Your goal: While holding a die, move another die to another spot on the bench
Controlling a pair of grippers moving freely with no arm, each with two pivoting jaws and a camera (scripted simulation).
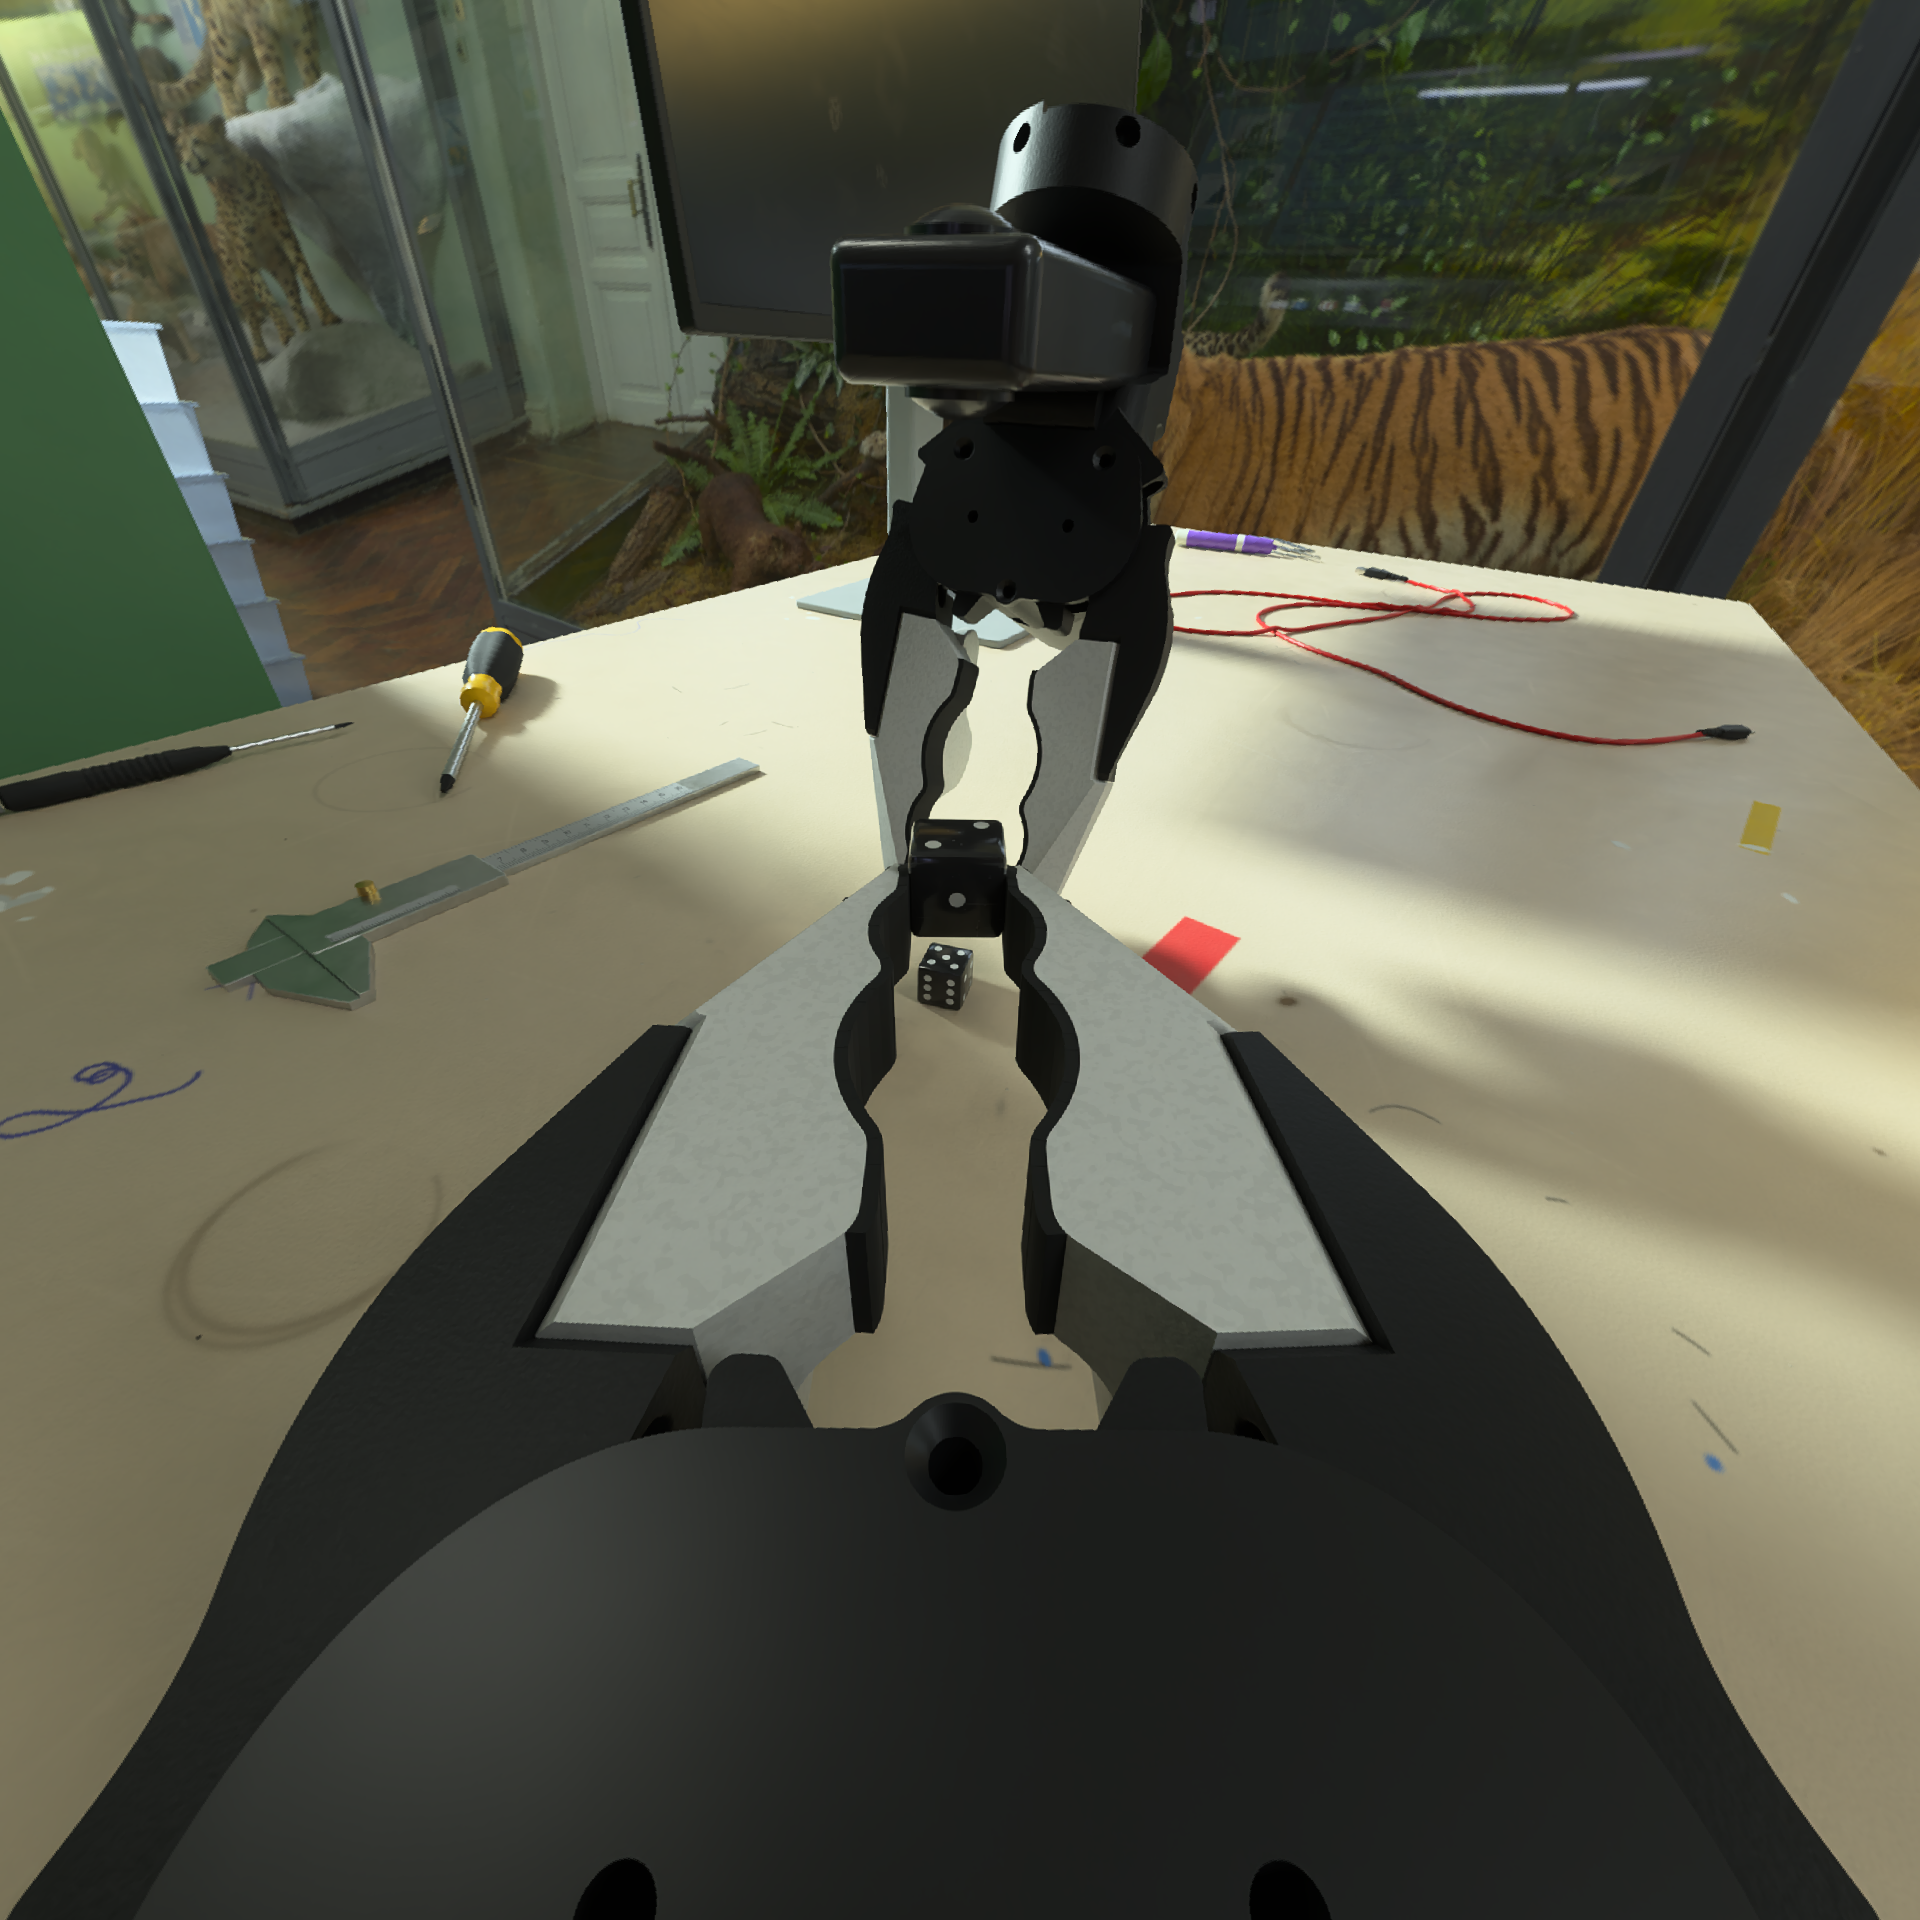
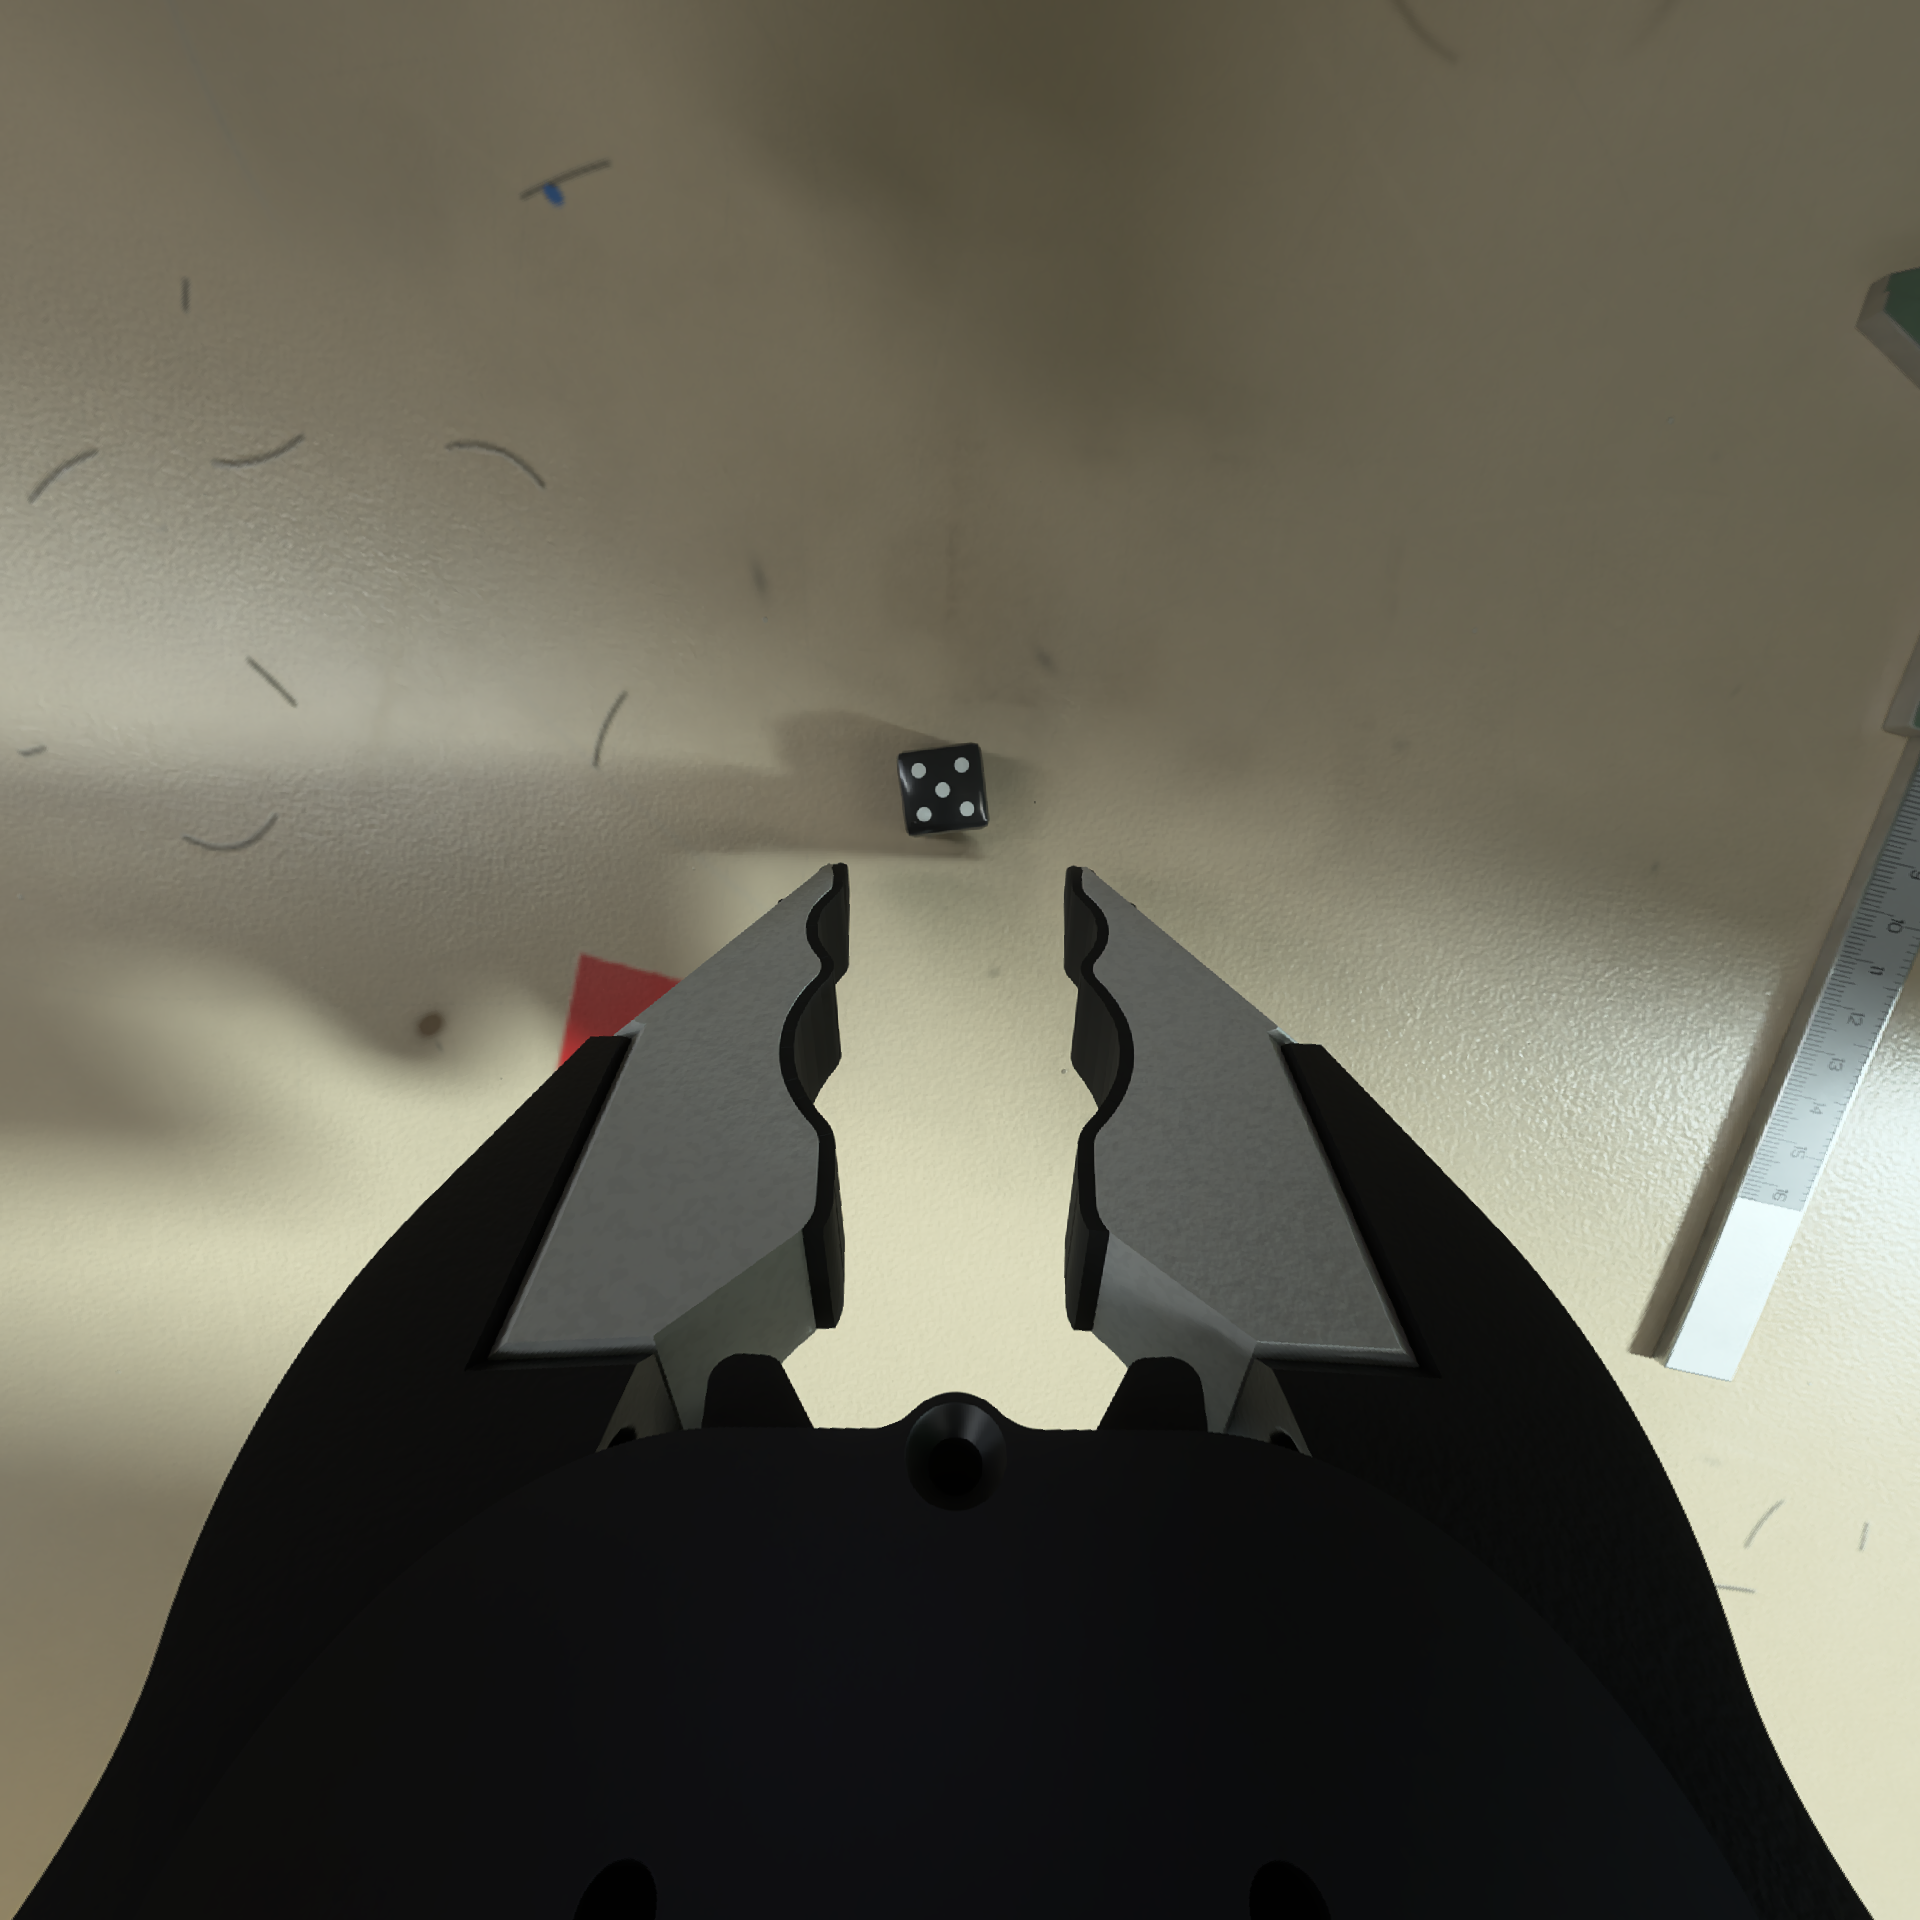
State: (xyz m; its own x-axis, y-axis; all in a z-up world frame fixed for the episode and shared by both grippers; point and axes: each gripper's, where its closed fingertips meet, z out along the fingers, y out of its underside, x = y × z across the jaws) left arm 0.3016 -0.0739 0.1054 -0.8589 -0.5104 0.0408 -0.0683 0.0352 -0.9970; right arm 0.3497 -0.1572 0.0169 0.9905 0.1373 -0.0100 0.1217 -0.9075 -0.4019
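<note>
Here, left wrist view first.
Left gripper (image 1: 956, 894): it is pinching a black die, the held die (image 1: 956, 891), between its fingertips, jaws closed on it and lifted clear of the bench (image 1: 1455, 1039).
Free die (image 1: 944, 975): it is sitting on the bench below and just beyond the held die, seen through the gap between the fingers.
Right gripper (image 1: 966, 821): it is pointing down from above, facing this camera, its tips hanging just behind the held die; jaws parted, nothing between them.
Red patch (image 1: 1191, 950): it is lying flat on the bench just right of the free die.
Caliper (image 1: 436, 894): it is lying to the left, well apart from the dice.
Screwdriver (image 1: 480, 694): yellow and black, it is lying beyond the caliper.
Red cable (image 1: 1455, 665): it is looping across the far right of the bench.

Right wrist view next.
Right gripper (image 2: 956, 868): it is looking straight down at the bench (image 2: 1351, 623), jaws open and empty.
Free die (image 2: 942, 789): it is resting on the bench just past the fingertips, slightly left of the gap's centre, five pips up, touching neither finger.
Red patch (image 2: 603, 997): it is partly hiding behind the left finger.
Caliper (image 2: 1829, 1039): its scale is running along the right edge.
</note>
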